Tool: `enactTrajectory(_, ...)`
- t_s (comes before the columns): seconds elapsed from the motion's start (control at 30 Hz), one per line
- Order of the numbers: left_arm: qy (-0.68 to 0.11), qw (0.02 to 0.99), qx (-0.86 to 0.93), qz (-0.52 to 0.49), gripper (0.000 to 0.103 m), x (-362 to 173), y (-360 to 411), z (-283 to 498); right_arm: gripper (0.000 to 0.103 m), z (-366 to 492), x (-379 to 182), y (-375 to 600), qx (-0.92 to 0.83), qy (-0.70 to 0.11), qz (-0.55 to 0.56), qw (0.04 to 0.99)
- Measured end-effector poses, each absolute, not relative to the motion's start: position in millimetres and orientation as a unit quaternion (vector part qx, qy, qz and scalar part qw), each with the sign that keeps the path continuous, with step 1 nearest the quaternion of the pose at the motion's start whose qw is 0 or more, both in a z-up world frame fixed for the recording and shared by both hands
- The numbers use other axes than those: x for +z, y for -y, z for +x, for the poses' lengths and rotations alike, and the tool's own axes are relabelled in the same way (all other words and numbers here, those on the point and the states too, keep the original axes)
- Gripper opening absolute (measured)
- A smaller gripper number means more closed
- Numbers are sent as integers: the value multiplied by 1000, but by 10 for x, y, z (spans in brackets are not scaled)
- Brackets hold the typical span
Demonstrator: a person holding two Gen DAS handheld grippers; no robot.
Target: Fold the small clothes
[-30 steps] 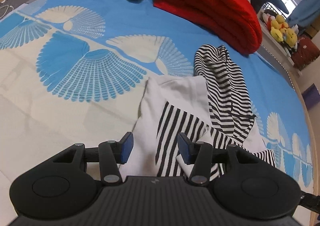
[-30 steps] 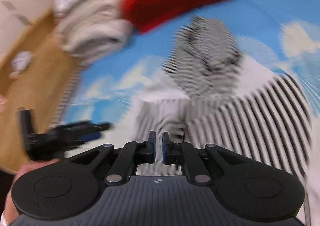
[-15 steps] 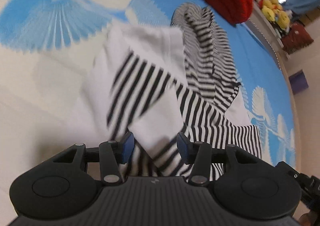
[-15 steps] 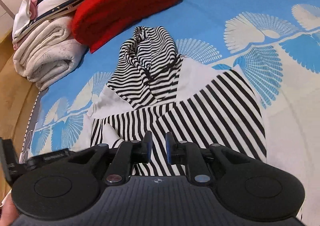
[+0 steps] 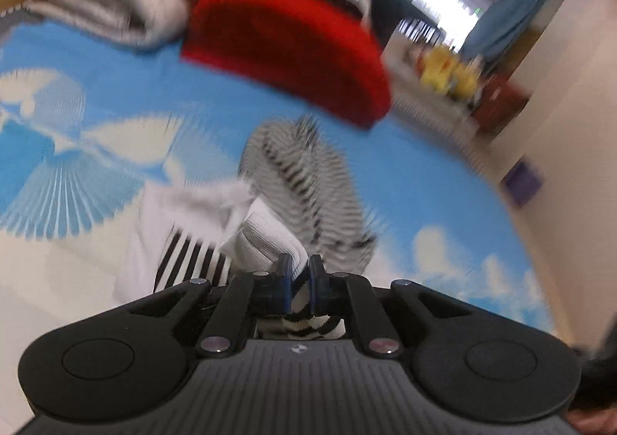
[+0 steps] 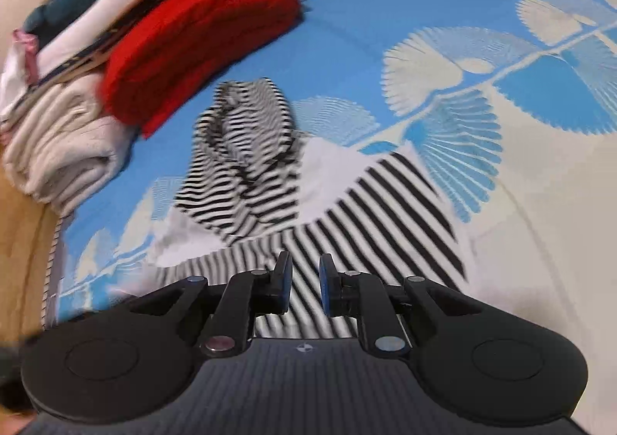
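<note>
The small black-and-white striped hooded top (image 6: 347,211) lies spread on the blue and cream fan-patterned bedspread (image 6: 482,3), its hood (image 6: 246,134) pointing toward the folded red knit blanket (image 6: 200,34) and the rolled cream towel (image 6: 58,149) beyond it. The left gripper (image 5: 297,280) has its fingers pinched nearly together on a white ribbed cuff (image 5: 270,242) of the top, lifted off the bed; that view is blurred. The right gripper (image 6: 304,288) hovers just above the striped body, its jaws a little apart and holding nothing. The step in hand looks like folding a sleeve inward. Next, the cuff likely needs carrying across the body and laying flat, with the right gripper steadying the cloth.
</note>
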State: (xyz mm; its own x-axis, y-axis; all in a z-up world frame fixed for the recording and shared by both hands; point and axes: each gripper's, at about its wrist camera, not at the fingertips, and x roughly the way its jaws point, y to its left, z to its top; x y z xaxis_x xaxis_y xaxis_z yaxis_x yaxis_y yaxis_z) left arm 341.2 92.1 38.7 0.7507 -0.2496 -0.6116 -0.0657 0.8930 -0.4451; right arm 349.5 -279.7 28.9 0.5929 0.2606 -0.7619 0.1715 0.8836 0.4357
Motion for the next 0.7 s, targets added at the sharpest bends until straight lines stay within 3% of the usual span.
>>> enactTrajectory(0.1, -354, 906, -35, -228, 10, 418, -1019, 3265, 16, 3495, 178, 2791, 4, -468, 247, 849)
enactTrajectory(0.27, -480, 850, 54, -210, 13, 45, -1239, 3240, 16, 3462, 40, 2799, -17, -488, 279, 827)
enactTrajectory(0.4, -479, 851, 66, -206, 14, -2, -1342, 3293, 16, 3443, -37, 2752, -18, -501, 278, 819)
enactTrajectory(0.5, -476, 860, 32, -180, 34, -26, -1229, 3380, 16, 3451, -95, 2710, -18, -510, 275, 815)
enactTrajectory(0.7, -541, 816, 26, -201, 35, -529, -1119, 3528, 16, 3491, -279, 2691, -23, -532, 266, 804)
